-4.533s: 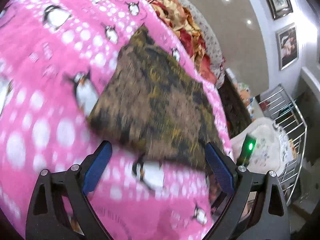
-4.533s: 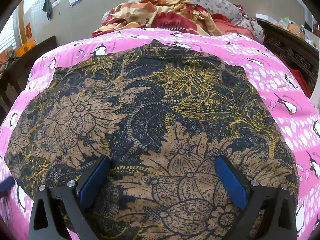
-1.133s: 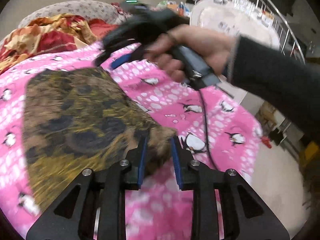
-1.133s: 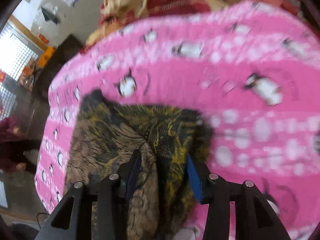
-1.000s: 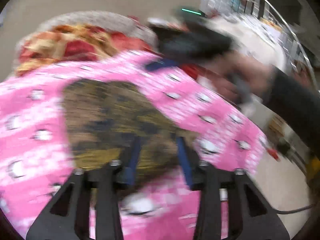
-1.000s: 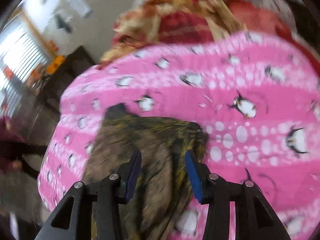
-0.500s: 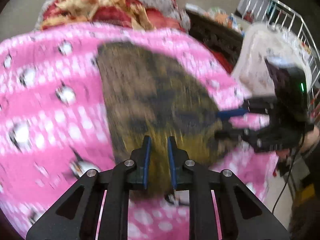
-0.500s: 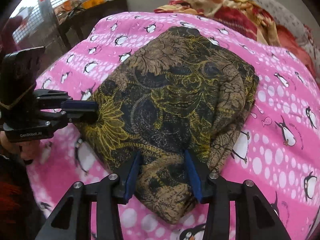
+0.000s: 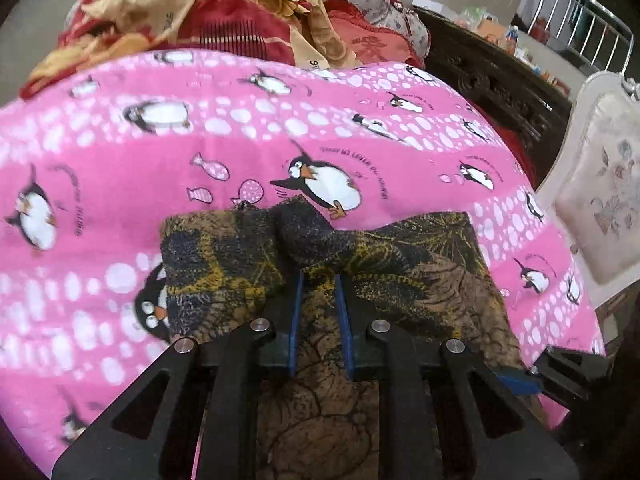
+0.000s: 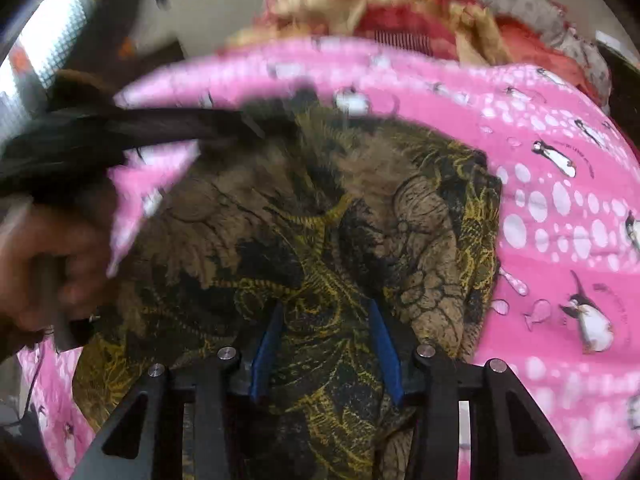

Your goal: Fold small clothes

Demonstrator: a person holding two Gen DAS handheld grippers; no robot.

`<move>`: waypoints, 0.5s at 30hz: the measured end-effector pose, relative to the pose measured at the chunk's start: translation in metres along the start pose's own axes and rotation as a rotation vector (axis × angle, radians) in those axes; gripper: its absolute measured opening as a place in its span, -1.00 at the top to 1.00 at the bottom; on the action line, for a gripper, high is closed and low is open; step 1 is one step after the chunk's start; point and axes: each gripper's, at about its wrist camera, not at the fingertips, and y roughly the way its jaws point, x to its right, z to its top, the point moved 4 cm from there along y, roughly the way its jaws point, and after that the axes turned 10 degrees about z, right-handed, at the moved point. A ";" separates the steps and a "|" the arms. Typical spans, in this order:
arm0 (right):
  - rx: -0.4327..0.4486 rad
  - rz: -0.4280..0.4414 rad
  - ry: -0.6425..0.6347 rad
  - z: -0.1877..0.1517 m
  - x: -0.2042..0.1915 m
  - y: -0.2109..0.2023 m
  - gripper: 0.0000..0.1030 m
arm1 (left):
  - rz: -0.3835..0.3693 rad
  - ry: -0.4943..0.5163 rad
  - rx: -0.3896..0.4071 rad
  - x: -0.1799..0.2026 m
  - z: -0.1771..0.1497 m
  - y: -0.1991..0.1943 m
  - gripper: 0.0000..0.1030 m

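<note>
Small print curves beside the penguins on the pink blanket (image 9: 248, 128), seemingly mirrored and unreadable.

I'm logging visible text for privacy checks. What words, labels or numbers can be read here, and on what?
"97": partial print on a tag in the bedding pile.
Curved lettering beside the penguins on the pink blanket: too small and distorted to read.
Embroidered characters on the red pillow: illegible.

Both wrist cameras are sitting low and very close over the batik cloth (image 9: 420, 276) (image 10: 320, 232), looking forward across the pink penguin blanket (image 9: 240, 128) (image 10: 560, 208) toward the red bedding pile (image 9: 224, 20) (image 10: 400, 12), which both views are sharing.
</note>
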 end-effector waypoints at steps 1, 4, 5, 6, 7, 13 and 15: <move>0.027 0.023 0.024 -0.002 0.003 -0.003 0.17 | -0.019 -0.016 0.003 -0.003 0.001 0.000 0.71; 0.031 0.040 0.030 -0.001 0.003 -0.003 0.15 | -0.089 -0.107 -0.013 -0.022 0.001 0.001 0.91; 0.031 0.043 0.031 -0.001 0.003 -0.004 0.15 | -0.111 -0.123 -0.013 -0.024 0.000 0.001 0.91; 0.034 0.048 0.034 -0.001 0.004 -0.003 0.14 | -0.125 -0.132 -0.010 -0.026 0.000 -0.001 0.91; 0.037 0.053 0.037 -0.001 0.004 -0.004 0.14 | -0.131 -0.134 -0.011 -0.025 0.001 -0.003 0.91; 0.048 0.007 -0.008 -0.003 -0.003 -0.005 0.12 | -0.140 -0.170 -0.054 -0.044 -0.008 -0.064 -0.06; 0.062 0.021 0.012 -0.005 -0.005 -0.016 0.12 | -0.093 -0.169 -0.001 -0.057 -0.023 -0.091 -0.60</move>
